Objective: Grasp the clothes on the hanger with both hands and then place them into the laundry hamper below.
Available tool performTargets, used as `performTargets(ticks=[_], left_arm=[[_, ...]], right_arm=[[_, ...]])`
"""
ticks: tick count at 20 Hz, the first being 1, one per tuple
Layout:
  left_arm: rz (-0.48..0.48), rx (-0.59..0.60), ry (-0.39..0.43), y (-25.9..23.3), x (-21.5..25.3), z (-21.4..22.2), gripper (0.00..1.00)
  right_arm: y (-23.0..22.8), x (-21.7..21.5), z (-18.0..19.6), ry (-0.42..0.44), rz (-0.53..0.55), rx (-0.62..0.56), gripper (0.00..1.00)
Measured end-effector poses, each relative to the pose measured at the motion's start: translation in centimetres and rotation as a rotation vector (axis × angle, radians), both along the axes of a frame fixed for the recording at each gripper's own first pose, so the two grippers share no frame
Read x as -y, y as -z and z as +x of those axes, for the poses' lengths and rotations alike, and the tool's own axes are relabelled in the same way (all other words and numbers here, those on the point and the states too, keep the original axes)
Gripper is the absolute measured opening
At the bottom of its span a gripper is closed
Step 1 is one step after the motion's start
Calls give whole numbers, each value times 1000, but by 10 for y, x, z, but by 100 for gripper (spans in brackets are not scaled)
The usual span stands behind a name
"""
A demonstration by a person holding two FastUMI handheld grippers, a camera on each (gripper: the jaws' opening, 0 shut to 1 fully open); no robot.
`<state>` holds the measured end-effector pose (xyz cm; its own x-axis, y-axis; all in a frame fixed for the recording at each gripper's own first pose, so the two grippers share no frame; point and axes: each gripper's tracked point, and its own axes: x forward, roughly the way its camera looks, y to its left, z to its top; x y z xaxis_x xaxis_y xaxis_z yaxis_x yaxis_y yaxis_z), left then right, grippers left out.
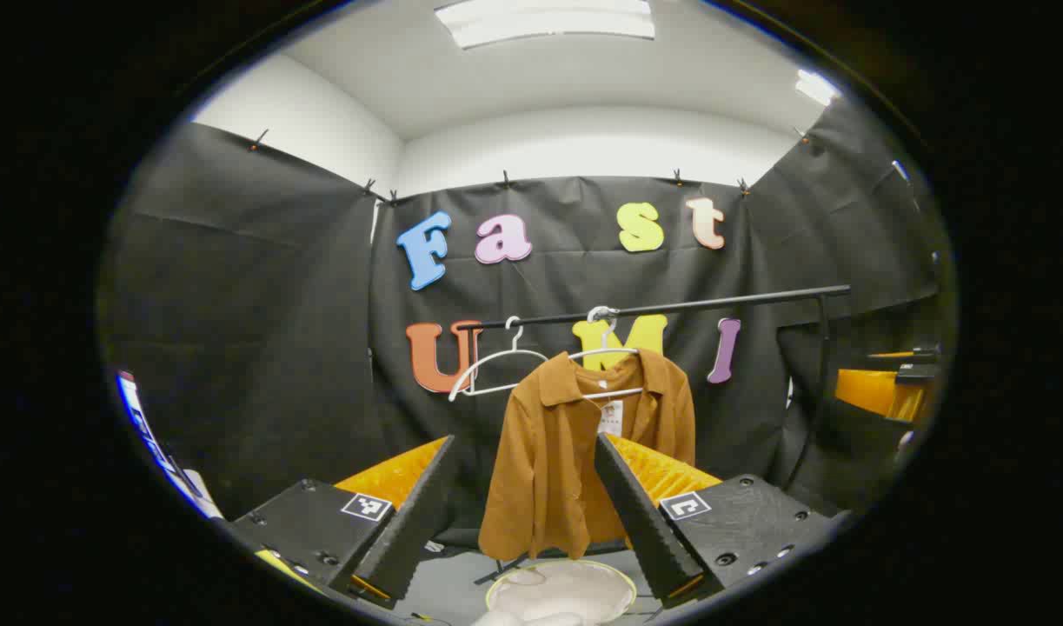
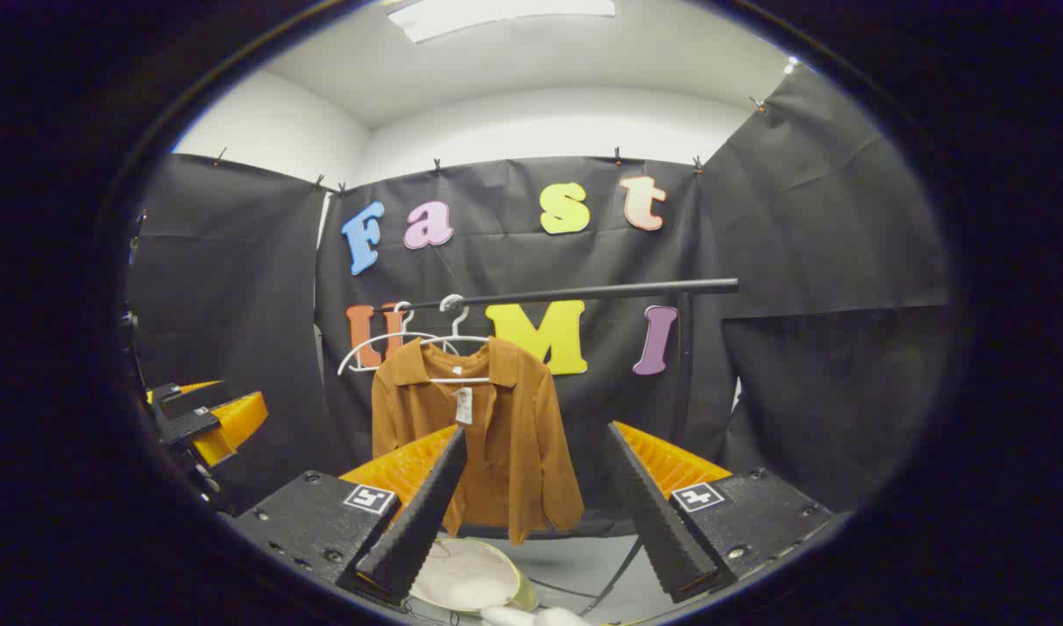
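A shirt (image 1: 574, 452) is being hung above the hamper (image 1: 561, 587), holding white cloth; both grippers (image 1: 527, 513) (image 2: 535, 504) are being held wide open, empty.

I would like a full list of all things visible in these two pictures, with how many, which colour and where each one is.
shirt: one, brown, hanging on a white hanger from the rail, with a small white tag at the collar
empty hanger: one, white, on the rail beside the shirt
rail: one, black, running across in front of the cloth wall, with a black upright post at one end
laundry hamper: one, pale with a light rim, on the floor below the shirt
ceiling light: one, white, overhead
left gripper: one, open, low in the left gripper view, away from the shirt
right gripper: one, open, low in the right gripper view, away from the shirt
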<state>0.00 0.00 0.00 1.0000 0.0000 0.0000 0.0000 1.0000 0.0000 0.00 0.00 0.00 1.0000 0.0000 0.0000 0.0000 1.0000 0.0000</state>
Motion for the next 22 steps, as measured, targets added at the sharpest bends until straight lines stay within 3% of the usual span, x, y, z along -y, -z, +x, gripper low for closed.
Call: performTargets(ticks=[3,5,6,14,18,22], left_arm=[[-3,10,21,-1,-1,-1,100],[-4,9,29,0,-1,-1,96],[-4,9,31,1,-2,-1,100],[9,10,55,8,2,0,100],[18,20,69,21,17,23,97],[15,21,63,40,29,57,100]], right_arm=[[1,1,0,10,-2,-4,100],[3,2,-2,16,-7,-10,100],[2,3,-3,19,-14,-7,100],[12,4,-2,7,-32,-15,100],[28,4,21,-12,-34,-51,100],[36,7,65,-31,-27,-58,100]])
